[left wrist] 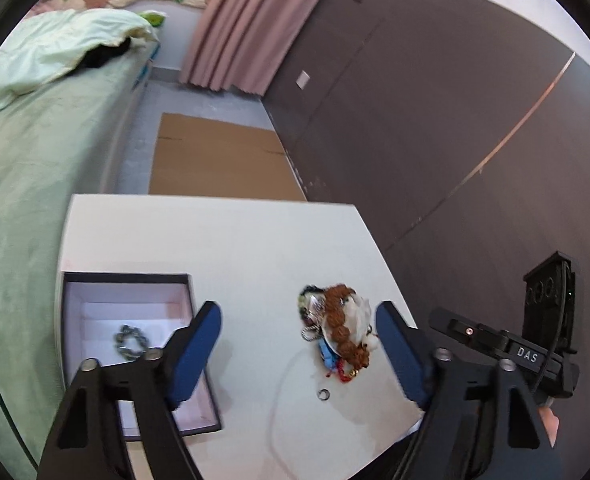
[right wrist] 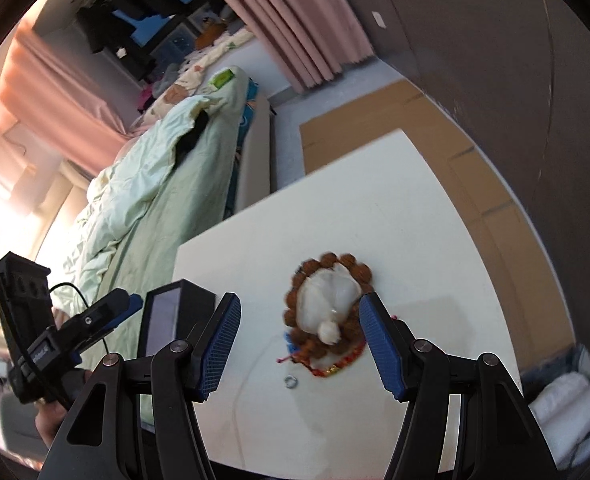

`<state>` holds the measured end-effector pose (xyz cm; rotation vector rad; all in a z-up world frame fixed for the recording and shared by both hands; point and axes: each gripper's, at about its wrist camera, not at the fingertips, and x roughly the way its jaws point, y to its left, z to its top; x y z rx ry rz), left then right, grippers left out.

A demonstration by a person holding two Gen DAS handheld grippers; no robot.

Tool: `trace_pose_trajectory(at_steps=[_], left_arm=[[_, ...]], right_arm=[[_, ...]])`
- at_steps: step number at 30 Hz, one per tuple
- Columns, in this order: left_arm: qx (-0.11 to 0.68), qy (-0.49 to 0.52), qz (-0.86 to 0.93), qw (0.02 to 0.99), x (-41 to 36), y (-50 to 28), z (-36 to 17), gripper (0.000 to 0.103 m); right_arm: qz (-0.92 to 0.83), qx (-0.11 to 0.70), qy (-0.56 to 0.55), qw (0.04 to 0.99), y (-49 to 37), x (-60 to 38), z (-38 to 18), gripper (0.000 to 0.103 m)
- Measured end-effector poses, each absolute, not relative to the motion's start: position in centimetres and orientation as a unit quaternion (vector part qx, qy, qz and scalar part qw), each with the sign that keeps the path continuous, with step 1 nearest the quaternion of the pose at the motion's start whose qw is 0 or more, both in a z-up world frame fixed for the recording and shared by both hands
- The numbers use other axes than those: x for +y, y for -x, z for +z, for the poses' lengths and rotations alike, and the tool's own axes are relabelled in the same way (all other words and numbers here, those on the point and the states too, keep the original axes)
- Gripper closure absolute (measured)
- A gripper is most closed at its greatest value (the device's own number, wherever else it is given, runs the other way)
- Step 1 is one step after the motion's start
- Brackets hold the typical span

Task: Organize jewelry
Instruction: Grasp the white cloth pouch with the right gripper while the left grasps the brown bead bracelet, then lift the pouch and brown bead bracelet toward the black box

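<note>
On the left runs a bed [left wrist: 27,184] under a pale green cover, alongside a small white table [left wrist: 231,240]. At the table's left edge sits an open box [left wrist: 187,280] with dark walls and a white lining, its long axis running from the near edge toward the far one. A single dark beaded bracelet [left wrist: 130,342] lies curled on the box floor, near the middle.

The left gripper [left wrist: 297,350] hangs above the table between box and jewelry, its blue pads standing wide apart with nothing between them; its left finger [left wrist: 193,354] overlaps the box's right wall in the left wrist view.

Further right, near the table's right edge, the jewelry pile [left wrist: 337,330] lies in a heap: a string of brown beads [right wrist: 327,262] ringing a white pouch [right wrist: 327,296], with red and blue cords tangled at the near end. The heap is longer than wide, its long axis running from near to far, the knotted neck of the pouch pointing toward the near edge. A small metal ring [left wrist: 324,394] lies alone just in front of it.

The right gripper [right wrist: 299,346] hovers over the heap, moderately spread and empty, its pads clear of the beads. Flat cardboard [left wrist: 219,160] lies on the floor beyond the table, and a pink curtain [left wrist: 251,28] hangs farther back.
</note>
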<state>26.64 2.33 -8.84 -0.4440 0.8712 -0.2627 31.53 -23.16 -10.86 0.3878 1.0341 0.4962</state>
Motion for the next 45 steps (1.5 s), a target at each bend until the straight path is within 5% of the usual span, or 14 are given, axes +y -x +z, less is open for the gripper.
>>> trace_pose_trajectory(at_steps=[7, 20, 22, 24, 25, 45], left_arm=[[0.44, 0.194, -0.143, 0.865, -0.5, -28.6, -10.6, 0.048], [0.449, 0.192, -0.121, 0.864, -0.8, -30.7, -12.1, 0.049], [0.448, 0.192, -0.121, 0.864, -0.8, -30.9, -12.2, 0.049], [0.45, 0.193, -0.122, 0.863, -0.8, -31.0, -12.3, 0.049], [0.451, 0.192, -0.124, 0.863, -1.0, -31.0, -12.5, 0.049], [0.494, 0.146, -0.156, 0.843, -6.9, -32.4, -15.2, 0.049]], right_arm=[[0.243, 0.502, -0.208, 0.803, -32.6, -23.7, -13.5, 0.041], [0.246, 0.531, -0.174, 0.792, -35.2, -21.0, -16.3, 0.043], [0.245, 0.535, -0.166, 0.791, -35.6, -20.7, -16.6, 0.055], [0.236, 0.546, -0.172, 0.786, -35.9, -20.8, -17.3, 0.092], [0.236, 0.55, -0.179, 0.781, -36.0, -21.0, -17.6, 0.098], [0.225, 0.443, -0.266, 0.826, -32.3, -28.1, -12.3, 0.1]])
